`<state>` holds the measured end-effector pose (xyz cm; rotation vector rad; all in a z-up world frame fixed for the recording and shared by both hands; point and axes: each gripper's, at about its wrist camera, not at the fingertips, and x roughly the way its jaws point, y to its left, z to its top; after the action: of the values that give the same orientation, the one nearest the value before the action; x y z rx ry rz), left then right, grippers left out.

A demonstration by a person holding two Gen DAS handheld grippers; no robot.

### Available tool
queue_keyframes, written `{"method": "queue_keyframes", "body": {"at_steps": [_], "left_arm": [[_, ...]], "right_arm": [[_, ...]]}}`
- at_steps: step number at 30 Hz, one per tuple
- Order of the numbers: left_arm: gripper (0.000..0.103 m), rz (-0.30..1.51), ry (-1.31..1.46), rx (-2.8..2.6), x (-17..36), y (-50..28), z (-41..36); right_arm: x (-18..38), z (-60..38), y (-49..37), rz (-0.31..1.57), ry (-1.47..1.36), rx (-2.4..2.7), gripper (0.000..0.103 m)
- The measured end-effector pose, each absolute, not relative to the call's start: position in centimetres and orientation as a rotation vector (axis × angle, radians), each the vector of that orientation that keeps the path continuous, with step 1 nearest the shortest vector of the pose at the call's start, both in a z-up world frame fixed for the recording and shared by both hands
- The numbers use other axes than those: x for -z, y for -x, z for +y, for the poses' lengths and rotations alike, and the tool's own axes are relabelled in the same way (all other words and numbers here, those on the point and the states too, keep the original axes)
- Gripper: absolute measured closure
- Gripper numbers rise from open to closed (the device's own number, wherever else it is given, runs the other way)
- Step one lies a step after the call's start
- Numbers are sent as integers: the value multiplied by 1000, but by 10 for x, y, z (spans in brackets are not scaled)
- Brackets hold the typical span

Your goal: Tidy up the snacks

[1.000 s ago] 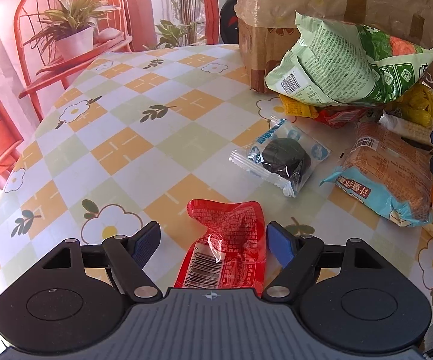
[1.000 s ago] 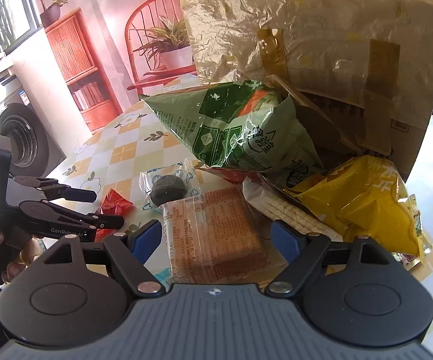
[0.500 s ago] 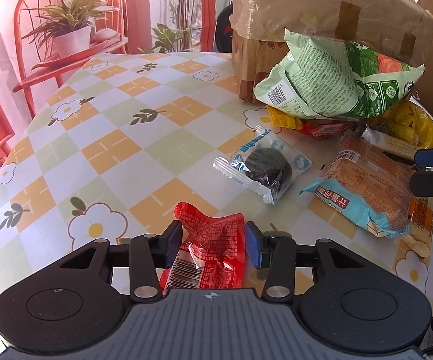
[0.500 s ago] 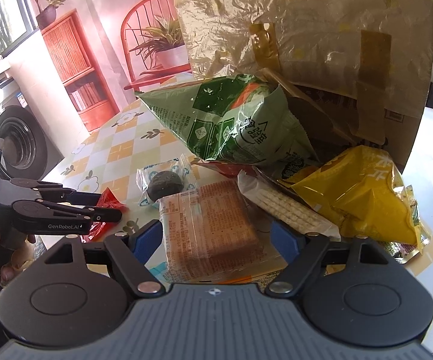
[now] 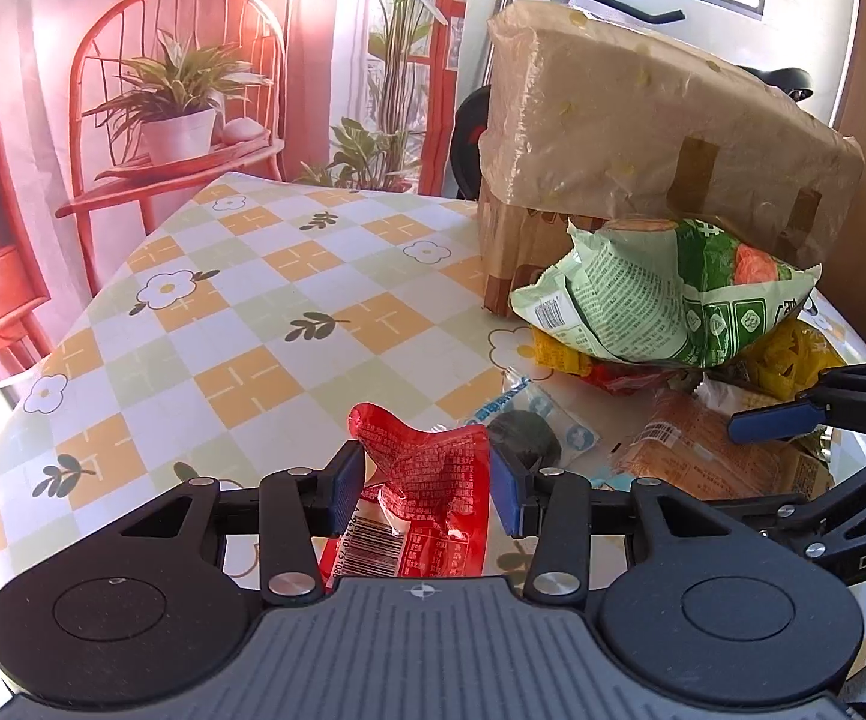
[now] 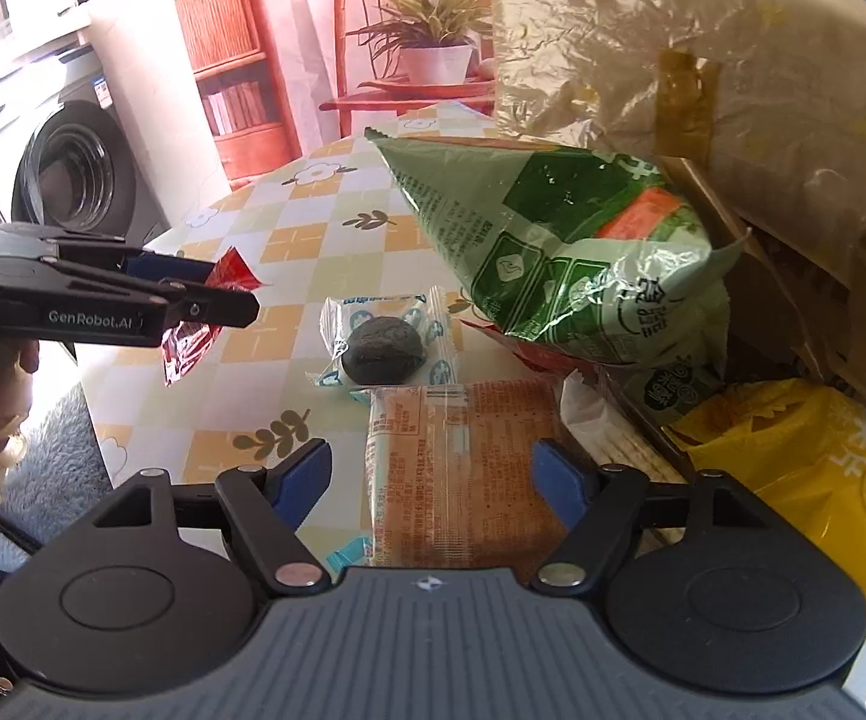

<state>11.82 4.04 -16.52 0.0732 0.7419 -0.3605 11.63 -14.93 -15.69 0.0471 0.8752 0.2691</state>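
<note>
Several snack bags crowd beside the taped brown cardboard box (image 5: pixel 661 138): green crinkled bag (image 6: pixel 559 264), yellow bag (image 6: pixel 793 462). Left gripper (image 5: pixel 426 483) fingers clamp the red foil packet (image 5: pixel 433 498), lifted off the table (image 5: pixel 240 312), long axis pointing boxward. Right gripper (image 6: pixel 433 483) fingers, spread wide, straddle the orange cracker pack (image 6: pixel 463 480) without touching.

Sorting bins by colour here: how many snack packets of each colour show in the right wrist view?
Red: 2, held red packet, buried red packet
Green: 1, green bag
Yellow: 1, yellow bag
Orange: 1, biscuit pack
Clear: 1, dark cake packet
White: 1, cracker pack
Total: 7
</note>
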Motion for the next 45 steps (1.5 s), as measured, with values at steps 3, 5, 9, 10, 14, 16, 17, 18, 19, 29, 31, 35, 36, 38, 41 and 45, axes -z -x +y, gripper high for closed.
{"method": "queue_keyframes", "body": {"at_steps": [3, 5, 9, 10, 14, 16, 17, 18, 19, 29, 31, 35, 36, 38, 41, 45], "left_arm": [[56, 732, -79, 360, 163, -117, 37], [56, 727, -83, 364, 162, -116, 37], [56, 724, -72, 366, 162, -117, 38], [56, 723, -72, 367, 163, -118, 38], [56, 719, -75, 370, 162, -116, 39], [56, 717, -75, 370, 161, -115, 39], [56, 716, -75, 370, 161, -115, 40], [56, 714, -73, 369, 160, -114, 41], [56, 712, -72, 367, 159, -113, 41], [56, 693, -63, 334, 149, -106, 48], [56, 679, -74, 337, 144, -105, 49], [55, 634, -89, 331, 128, -105, 53], [55, 624, -85, 331, 124, -106, 54], [55, 599, -86, 331, 115, -107, 53], [55, 574, -82, 326, 106, -110, 51], [55, 559, -78, 335, 99, -111, 48]], "right_arm": [[162, -145, -128, 891, 2, -253, 27], [165, -144, -135, 905, 14, -233, 24], [171, -143, -141, 937, 23, -225, 20], [173, -143, -141, 945, 28, -225, 20], [182, -135, -141, 962, 70, -235, 23], [183, -135, -141, 954, 54, -243, 26], [183, -136, -140, 948, 46, -243, 30], [182, -137, -140, 948, 37, -249, 31], [181, -139, -138, 950, 24, -264, 31], [160, -127, -125, 919, -41, -474, 32], [152, -122, -123, 897, -36, -502, 32], [128, -121, -122, 806, -55, -544, 32], [120, -123, -120, 777, -66, -549, 32], [107, -127, -119, 735, -78, -548, 32], [99, -133, -122, 725, -78, -517, 32], [93, -146, -120, 700, -89, -461, 32]]}}
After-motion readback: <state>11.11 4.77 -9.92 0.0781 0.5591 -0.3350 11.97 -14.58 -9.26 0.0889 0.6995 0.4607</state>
